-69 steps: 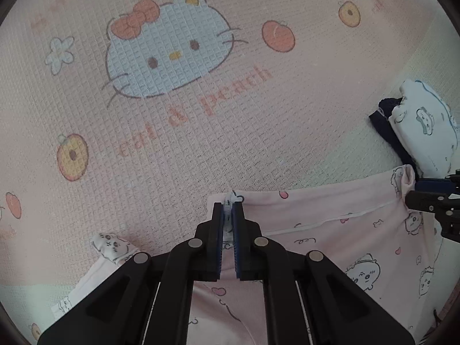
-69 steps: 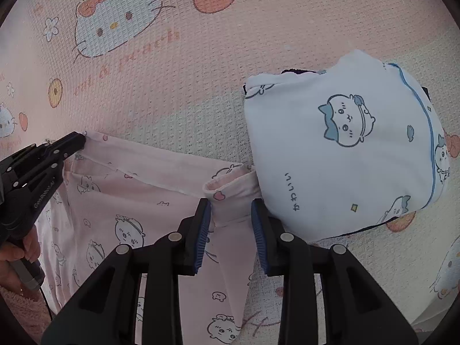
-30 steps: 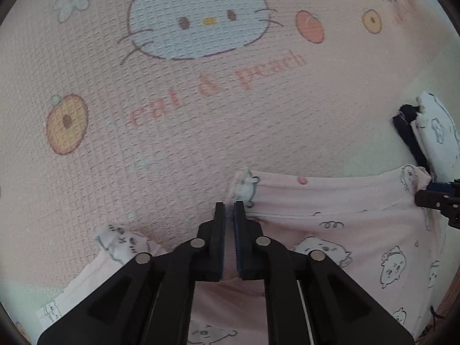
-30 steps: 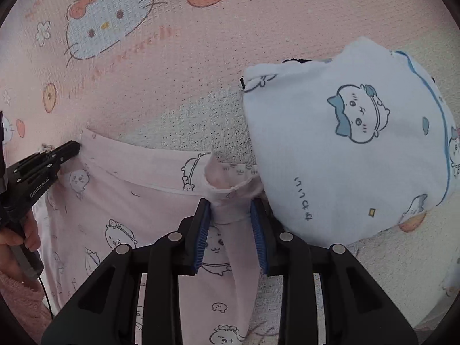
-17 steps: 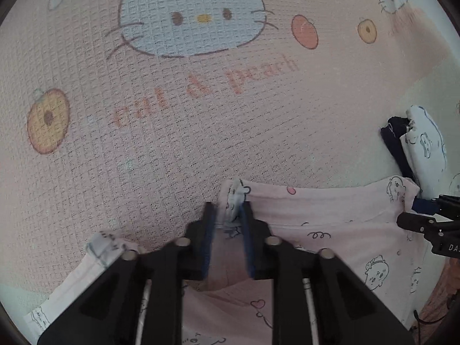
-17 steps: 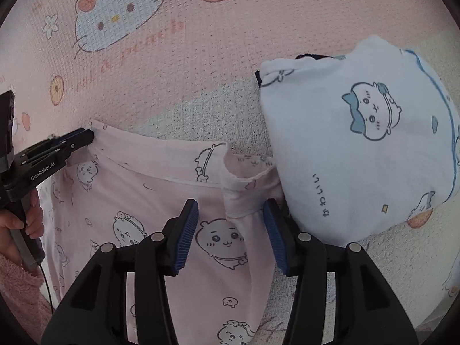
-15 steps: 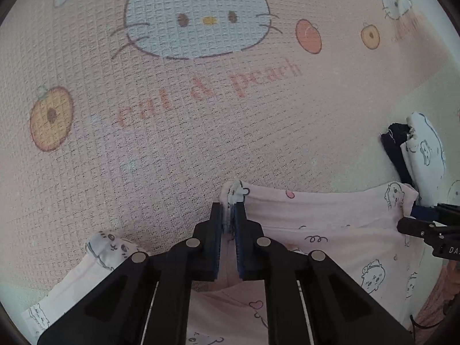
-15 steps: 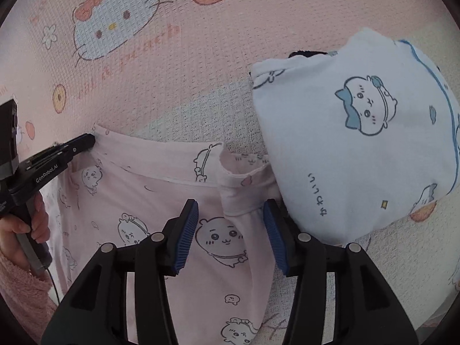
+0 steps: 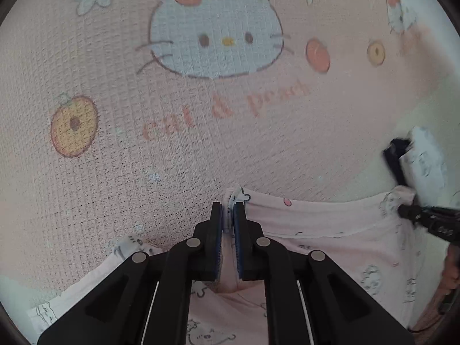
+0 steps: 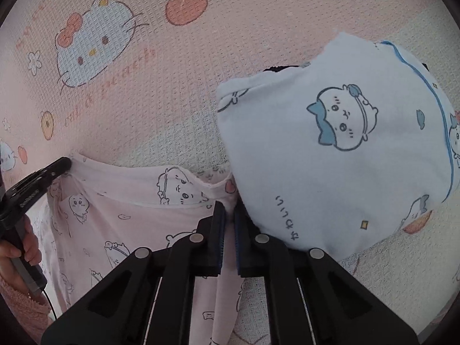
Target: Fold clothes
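Pink garment (image 9: 330,230) stretched sideways, left tongs (image 9: 229,221) easing open around corner, right tongs (image 10: 229,218) clamping corner.

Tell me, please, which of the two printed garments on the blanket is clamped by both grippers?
The pale pink cartoon-print garment: the right gripper and left gripper pinch its top edge. The folded white garment with blue trim lies beside it, ungripped.

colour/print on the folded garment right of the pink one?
White garment with blue-eared cartoon animals and a blue stripe near its edge. Clearest in the right wrist view.
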Action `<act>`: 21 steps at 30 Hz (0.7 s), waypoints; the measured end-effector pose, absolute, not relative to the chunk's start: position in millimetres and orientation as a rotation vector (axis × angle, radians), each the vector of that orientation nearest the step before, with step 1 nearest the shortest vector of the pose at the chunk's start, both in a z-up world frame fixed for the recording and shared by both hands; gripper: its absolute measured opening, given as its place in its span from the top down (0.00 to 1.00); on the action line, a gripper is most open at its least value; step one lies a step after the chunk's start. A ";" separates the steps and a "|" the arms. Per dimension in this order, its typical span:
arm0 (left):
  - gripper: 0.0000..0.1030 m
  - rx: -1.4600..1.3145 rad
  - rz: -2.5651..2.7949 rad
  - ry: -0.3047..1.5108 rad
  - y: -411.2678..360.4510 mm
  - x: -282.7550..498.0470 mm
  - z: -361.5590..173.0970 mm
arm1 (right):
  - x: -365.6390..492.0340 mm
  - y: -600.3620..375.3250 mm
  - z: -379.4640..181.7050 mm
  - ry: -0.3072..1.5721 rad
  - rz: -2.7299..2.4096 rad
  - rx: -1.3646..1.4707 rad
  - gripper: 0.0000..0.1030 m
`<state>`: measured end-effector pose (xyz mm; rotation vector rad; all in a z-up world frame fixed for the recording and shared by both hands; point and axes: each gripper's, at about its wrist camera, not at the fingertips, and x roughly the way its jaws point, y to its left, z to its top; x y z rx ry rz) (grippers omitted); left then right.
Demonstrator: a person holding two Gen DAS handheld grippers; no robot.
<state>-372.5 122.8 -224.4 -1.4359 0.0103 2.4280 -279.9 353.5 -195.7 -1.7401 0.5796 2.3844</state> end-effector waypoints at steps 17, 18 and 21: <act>0.66 -1.948 2.622 -0.405 -174.4 -238.1 -259.6 | -288.1 157.3 -136.3 0.069 2.733 -1.976 0.72; 0.66 -1.936 2.617 -0.451 -182.3 -236.2 -263.6 | -297.2 140.7 -135.5 0.018 2.764 -1.965 0.68; 0.66 -1.837 2.570 -0.634 -201.4 -237.4 -273.2 | -333.3 102.8 -145.8 -0.096 2.800 -1.918 0.62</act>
